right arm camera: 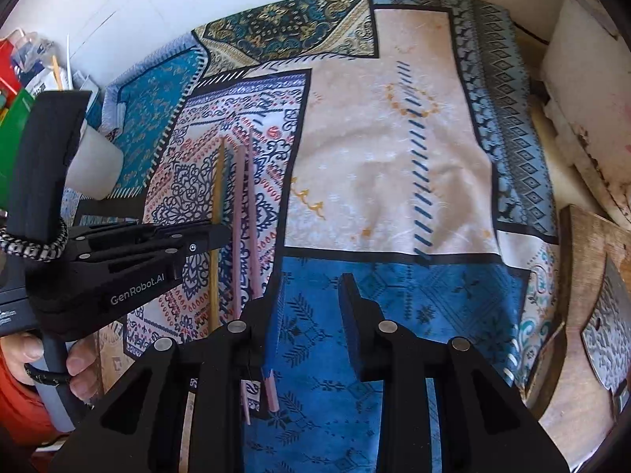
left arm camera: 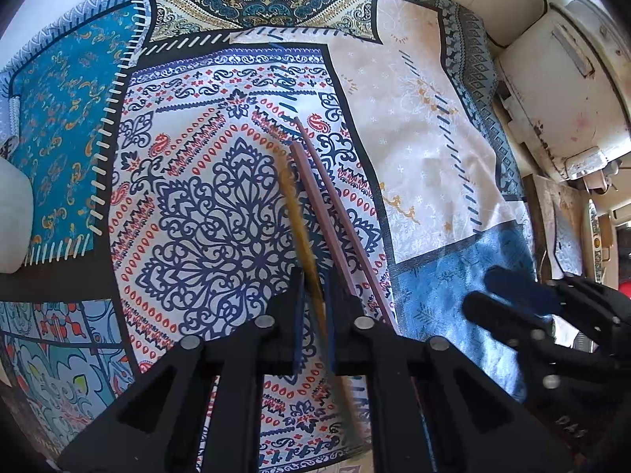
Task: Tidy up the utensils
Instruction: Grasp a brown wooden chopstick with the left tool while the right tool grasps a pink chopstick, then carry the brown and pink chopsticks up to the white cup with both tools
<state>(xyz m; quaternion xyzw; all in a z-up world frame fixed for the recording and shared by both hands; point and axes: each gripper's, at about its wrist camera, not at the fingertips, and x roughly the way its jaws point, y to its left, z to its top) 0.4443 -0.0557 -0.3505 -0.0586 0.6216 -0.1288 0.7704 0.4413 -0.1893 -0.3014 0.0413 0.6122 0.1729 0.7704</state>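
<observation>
My left gripper [left arm camera: 315, 287] is shut on a yellow chopstick [left arm camera: 297, 220] and holds it over the patterned tablecloth [left arm camera: 205, 197]. Two pink chopsticks [left arm camera: 331, 216] lie on the cloth just right of it, side by side. In the right wrist view the yellow chopstick [right arm camera: 215, 213] and the pink chopsticks [right arm camera: 246, 213] show at centre left, with the left gripper [right arm camera: 215, 236] around the yellow one. My right gripper [right arm camera: 311, 295] is open and empty over the blue patch, right of the pink chopsticks. It also shows in the left wrist view [left arm camera: 497, 295].
A white cup [right arm camera: 94, 165] stands at the left on the cloth. Coloured boxes and packets [right arm camera: 15, 90] sit at the far left. A white appliance [left arm camera: 560, 90] and a wooden board [right arm camera: 591, 276] lie beyond the cloth's right edge.
</observation>
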